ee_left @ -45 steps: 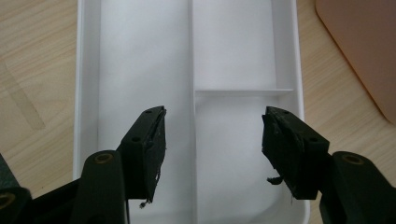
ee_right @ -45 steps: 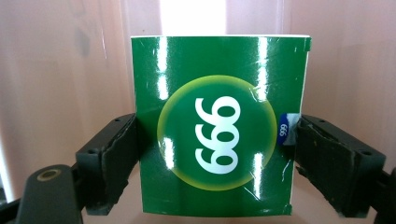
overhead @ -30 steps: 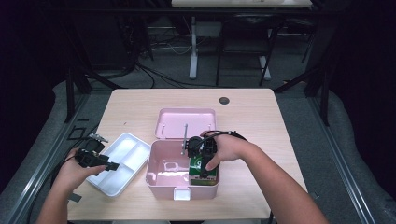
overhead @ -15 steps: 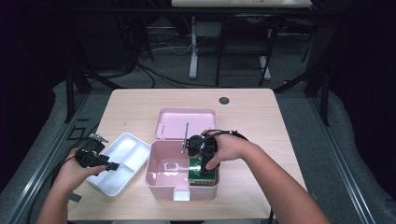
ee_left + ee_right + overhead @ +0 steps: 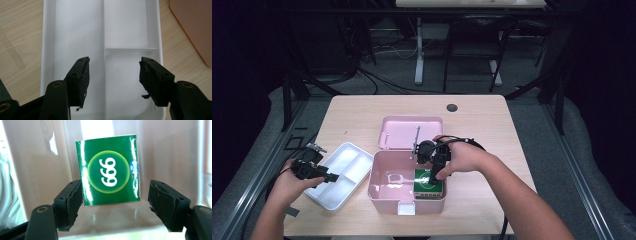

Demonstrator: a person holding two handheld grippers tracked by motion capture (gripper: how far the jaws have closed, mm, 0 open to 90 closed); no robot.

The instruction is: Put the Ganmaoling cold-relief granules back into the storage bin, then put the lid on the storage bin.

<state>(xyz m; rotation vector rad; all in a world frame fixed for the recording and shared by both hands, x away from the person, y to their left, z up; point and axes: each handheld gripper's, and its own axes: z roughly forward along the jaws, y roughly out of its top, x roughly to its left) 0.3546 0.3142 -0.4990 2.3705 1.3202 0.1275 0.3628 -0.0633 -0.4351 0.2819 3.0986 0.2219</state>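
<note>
Right gripper view: right gripper inside open pink plastic storage box, jaws just been closing around glossy green square packet with white numerals, right pad clear, no firm hold. Risk: one-sided contact tipping packet against box wall. Left gripper open, empty, over white divided plastic tray

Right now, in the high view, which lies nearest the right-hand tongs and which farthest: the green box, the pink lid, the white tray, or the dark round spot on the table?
1. Green box: directly under the right tongs, inside the pink case.
2. Pink lid: just behind them, lying open.
3. White tray: off to the left, by the left tongs.
4. Dark spot: near the table's far edge.
</note>
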